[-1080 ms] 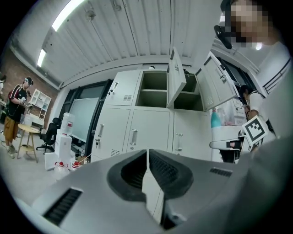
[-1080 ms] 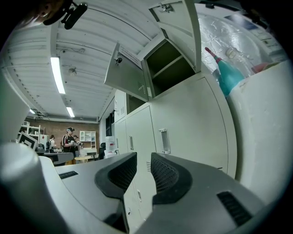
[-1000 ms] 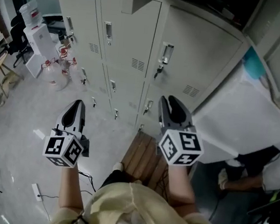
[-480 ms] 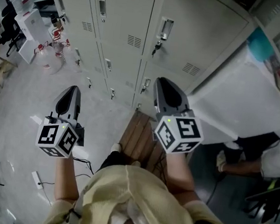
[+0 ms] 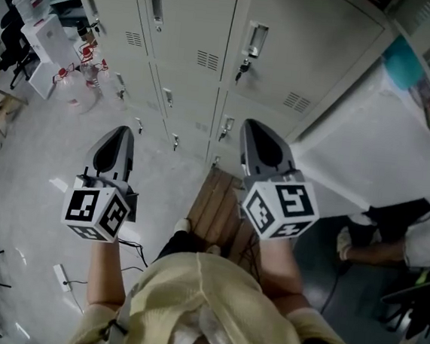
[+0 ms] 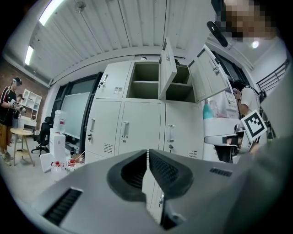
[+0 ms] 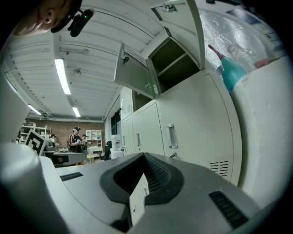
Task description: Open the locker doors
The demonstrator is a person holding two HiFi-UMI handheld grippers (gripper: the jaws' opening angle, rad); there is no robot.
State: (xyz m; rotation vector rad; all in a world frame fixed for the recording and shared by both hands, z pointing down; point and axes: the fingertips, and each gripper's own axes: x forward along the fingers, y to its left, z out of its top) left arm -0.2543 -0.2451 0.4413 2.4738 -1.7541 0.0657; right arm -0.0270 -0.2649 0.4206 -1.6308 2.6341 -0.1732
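Left gripper [image 5: 122,132] is hanging over the pale floor in the head view, well apart from the locker bank [image 5: 192,21], while the right gripper [image 5: 253,129] is pointing at the bank without touching any door. The step in hand is probably an approach to a shut door. The right gripper is sitting nearer the rightmost shut door [image 5: 301,58] and its door handle [image 5: 256,39]. Both forearms are reaching forward from the body, marker cubes facing the camera.

In the left gripper view, its jaws are lying together at the tips with nothing between them. Two top-row doors [image 6: 167,68] are standing open already, and the second-row doors [image 6: 137,130] below them are showing shut. The gripper is pointing roughly level at the bank.

In the right gripper view, the jaws are likewise meeting at the tips. A small white tab [image 7: 136,201] is showing in the hollow behind them, and I cannot tell whether it belongs to the gripper. For a clean pull the jaws will need parting first, then closing squarely on the door handle [image 7: 171,136]. The draw should be following the hinge's arc and staying clear of the white wrapped unit [image 7: 270,137] beside the door. Whether the lock [image 7: 174,155] under the handle needs turning is unclear.
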